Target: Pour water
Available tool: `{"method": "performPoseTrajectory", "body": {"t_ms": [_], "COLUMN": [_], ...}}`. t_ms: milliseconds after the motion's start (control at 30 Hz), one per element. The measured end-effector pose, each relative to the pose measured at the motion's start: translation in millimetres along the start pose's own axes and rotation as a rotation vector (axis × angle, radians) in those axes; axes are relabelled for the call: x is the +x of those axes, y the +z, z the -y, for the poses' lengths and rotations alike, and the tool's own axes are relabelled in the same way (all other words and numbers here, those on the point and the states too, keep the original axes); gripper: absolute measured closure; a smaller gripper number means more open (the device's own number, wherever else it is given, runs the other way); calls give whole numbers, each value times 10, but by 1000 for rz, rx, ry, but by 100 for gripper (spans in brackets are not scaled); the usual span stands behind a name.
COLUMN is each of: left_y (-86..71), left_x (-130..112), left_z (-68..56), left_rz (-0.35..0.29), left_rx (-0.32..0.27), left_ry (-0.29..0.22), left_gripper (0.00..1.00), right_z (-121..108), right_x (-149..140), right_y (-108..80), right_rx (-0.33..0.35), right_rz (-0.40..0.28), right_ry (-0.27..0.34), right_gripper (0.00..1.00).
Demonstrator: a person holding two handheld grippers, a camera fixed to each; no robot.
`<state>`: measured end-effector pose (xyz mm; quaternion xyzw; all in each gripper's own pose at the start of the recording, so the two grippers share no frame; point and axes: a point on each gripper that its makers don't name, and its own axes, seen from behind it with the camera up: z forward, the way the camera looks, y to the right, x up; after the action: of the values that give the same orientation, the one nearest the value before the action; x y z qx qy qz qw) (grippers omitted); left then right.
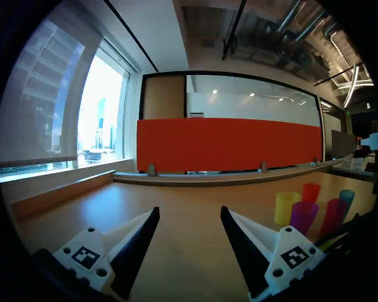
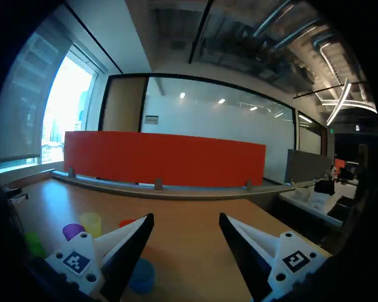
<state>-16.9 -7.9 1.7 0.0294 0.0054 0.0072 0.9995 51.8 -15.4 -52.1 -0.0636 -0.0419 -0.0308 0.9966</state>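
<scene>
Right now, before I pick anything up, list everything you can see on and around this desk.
wooden desk: one, light brown, across the foreground
translucent plastic cups: five, yellow, orange-red, purple, magenta, teal, clustered on the desk, right side of the left gripper view
divider panel: one, red-orange, along the desk's far edge
window: one, bright, at left
glass wall: one, clear, behind the divider
ceiling pipes: several, grey, overhead
left gripper: one, white and black, open, empty
right gripper: one, same colours, open, empty
</scene>
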Motion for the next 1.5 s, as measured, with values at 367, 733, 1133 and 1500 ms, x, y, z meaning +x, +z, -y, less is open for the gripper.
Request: {"method": "performPoseTrajectory", "body": {"t_ms": [367, 733, 1133, 1500], "left_y": [-1, -10, -10, -12], "left_x": [-11, -1, 4, 2], "left_z": [0, 4, 8, 10], "left_rz": [4, 5, 6, 6], "left_rx": [-2, -1, 0, 0], "left_ry": [1, 3, 2, 2], "left_gripper": [11, 11, 11, 11], "right_z": [-24, -124, -303, -260], "right_x": [-30, 63, 11, 8], "right_y": [-14, -46, -33, 62], "right_rx": [5, 7, -3, 26], "right_rz": [-1, -53, -100, -141], "right_ry": [-7, -1, 31, 47], "right_gripper": [0, 0, 0, 0]}}
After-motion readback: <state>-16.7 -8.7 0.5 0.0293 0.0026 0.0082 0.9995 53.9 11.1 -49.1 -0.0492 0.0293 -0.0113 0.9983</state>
